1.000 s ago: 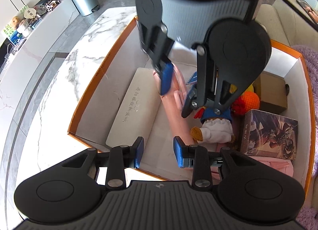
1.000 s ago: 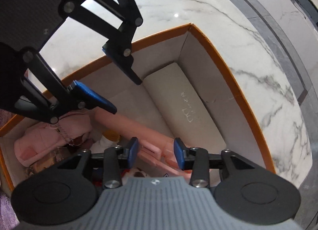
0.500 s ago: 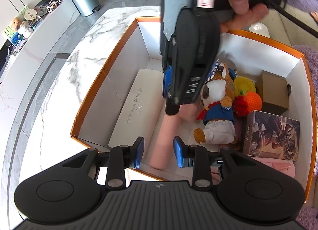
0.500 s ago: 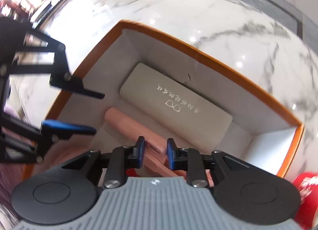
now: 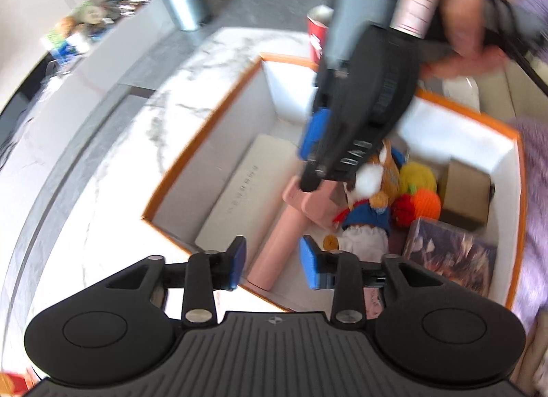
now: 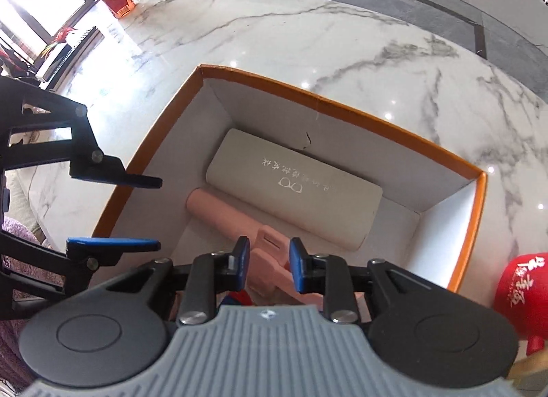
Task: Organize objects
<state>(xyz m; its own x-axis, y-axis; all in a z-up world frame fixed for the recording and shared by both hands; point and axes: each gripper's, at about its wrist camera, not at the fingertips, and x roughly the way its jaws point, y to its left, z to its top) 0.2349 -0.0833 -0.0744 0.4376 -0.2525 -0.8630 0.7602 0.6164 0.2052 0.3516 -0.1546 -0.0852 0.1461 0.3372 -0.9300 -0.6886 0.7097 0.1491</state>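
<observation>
Right wrist view: pink holder (image 6: pixel 274 243) lies between opening right gripper (image 6: pixel 268 265) fingers.

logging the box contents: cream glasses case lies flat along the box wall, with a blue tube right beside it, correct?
Nearly: the tube beside the cream glasses case is pink, not blue, as the right wrist view shows. The case does lie flat along the wall of the box.

Inside the orange-rimmed box (image 5: pixel 205 143), bare floor lies open only along the far-left wall beside the cream case (image 5: pixel 239 191). Just right of that case the pink tube (image 5: pixel 277 246) fills the middle. The right half is crowded: plush toy (image 5: pixel 370 212), knitted fruit (image 5: pixel 421 191), brown carton (image 5: pixel 465 191), printed box (image 5: pixel 448 260). A red cup (image 5: pixel 316 37) stands beyond the far rim.
</observation>
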